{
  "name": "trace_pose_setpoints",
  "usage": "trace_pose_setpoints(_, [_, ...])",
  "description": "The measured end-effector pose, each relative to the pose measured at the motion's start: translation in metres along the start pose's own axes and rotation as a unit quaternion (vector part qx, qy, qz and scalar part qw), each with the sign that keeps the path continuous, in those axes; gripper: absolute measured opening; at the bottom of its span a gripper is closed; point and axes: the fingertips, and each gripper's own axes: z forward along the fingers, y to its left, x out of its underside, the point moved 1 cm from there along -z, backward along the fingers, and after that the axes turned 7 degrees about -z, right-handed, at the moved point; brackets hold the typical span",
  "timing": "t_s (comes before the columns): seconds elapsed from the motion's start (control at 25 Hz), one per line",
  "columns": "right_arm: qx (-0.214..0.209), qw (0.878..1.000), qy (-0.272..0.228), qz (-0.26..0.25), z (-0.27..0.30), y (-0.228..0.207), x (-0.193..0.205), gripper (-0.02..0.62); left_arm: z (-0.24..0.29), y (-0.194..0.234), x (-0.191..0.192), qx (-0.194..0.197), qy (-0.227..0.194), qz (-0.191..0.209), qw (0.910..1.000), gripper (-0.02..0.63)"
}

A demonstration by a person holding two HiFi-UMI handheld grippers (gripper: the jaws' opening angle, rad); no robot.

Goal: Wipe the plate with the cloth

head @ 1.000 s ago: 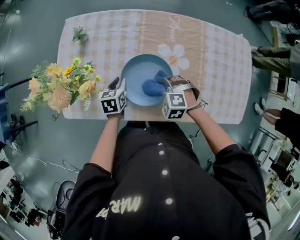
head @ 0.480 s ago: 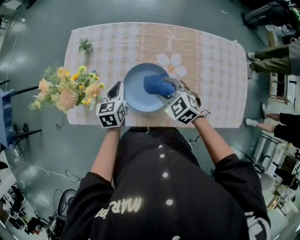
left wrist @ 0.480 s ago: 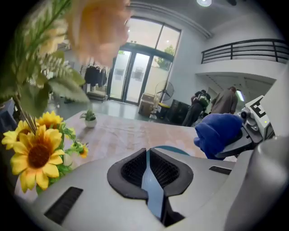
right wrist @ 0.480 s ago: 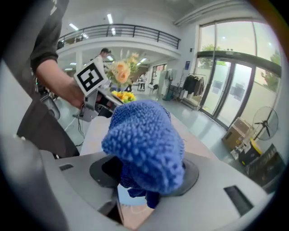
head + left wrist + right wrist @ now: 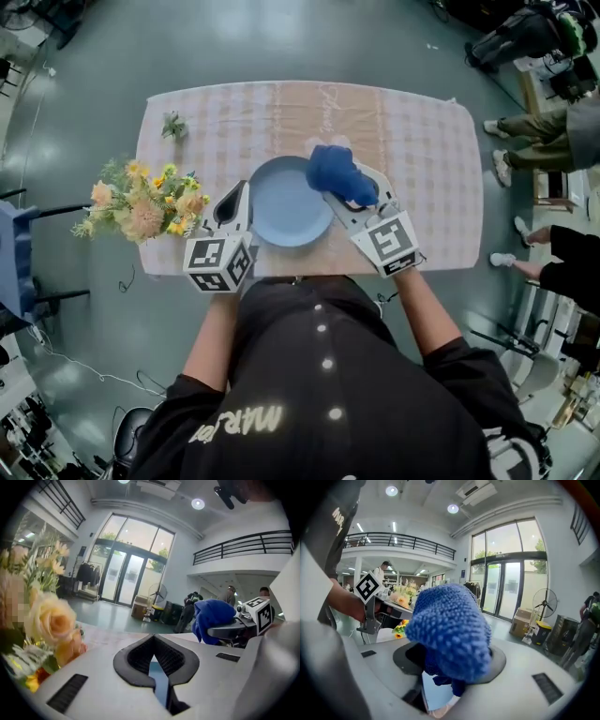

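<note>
A light blue plate [image 5: 281,211] lies on the checked tablecloth [image 5: 422,169] near the table's front edge. My right gripper [image 5: 345,192] is shut on a fluffy blue cloth [image 5: 335,172], held up in the air over the plate's right rim. In the right gripper view the cloth [image 5: 450,630] bulges out of the jaws and hides the fingertips. My left gripper [image 5: 238,199] hovers at the plate's left side, raised off it. Its jaws have just been closing and stand shut with nothing between them [image 5: 158,670]. The cloth [image 5: 213,618] also shows in the left gripper view.
A bouquet of yellow and peach flowers [image 5: 141,202] stands at the table's left edge, close to my left gripper, and fills the left of the left gripper view [image 5: 49,620]. A small green sprig [image 5: 173,125] lies at the back left. People [image 5: 530,122] stand at the right.
Both grippers have risen off the plate. The right one lifted the cloth from the plate's middle towards its right rim and rolled over. The left jaws have closed.
</note>
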Motion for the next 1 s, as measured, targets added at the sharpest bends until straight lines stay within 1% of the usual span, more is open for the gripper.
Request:
trace_pose_setpoints(0.16, [0.047,0.997,-0.057,0.002,-0.025,-0.021,-0.033,0.196,-0.016,-0.018,-0.038,0.009,-0.045,0.008,0.9989,0.017])
trace_pose_setpoints(0.24, [0.075,0.995,-0.068,0.02,-0.041,-0.031,-0.043,0.197,-0.027,-0.025,-0.056,0.01,-0.07,0.013,0.9974,0.017])
trace_pose_setpoints(0.32, [0.097,0.991,-0.087,0.034,-0.055,-0.04,-0.051,0.196,-0.038,-0.032,-0.074,0.01,-0.093,0.028,0.9953,0.017])
trace_pose_setpoints(0.44, [0.133,0.983,-0.114,0.047,-0.076,-0.052,-0.061,0.196,-0.054,-0.041,-0.095,0.004,-0.123,0.064,0.9904,0.017])
trace_pose_setpoints(0.52, [0.155,0.978,-0.13,0.056,-0.092,-0.058,-0.068,0.196,-0.064,-0.045,-0.105,-0.002,-0.138,0.081,0.9871,0.017])
trace_pose_setpoints(0.68, [0.19,0.969,-0.149,0.056,-0.12,-0.069,-0.075,0.196,-0.081,-0.043,-0.118,-0.013,-0.161,0.089,0.9828,0.017])
trace_pose_setpoints(0.84, [0.22,0.961,-0.162,0.053,-0.144,-0.079,-0.08,0.196,-0.098,-0.039,-0.129,-0.038,-0.18,0.109,0.9769,0.017])
trace_pose_setpoints(1.0, [0.243,0.954,-0.17,0.049,-0.164,-0.086,-0.082,0.196,-0.114,-0.029,-0.138,-0.054,-0.195,0.104,0.9738,0.017])
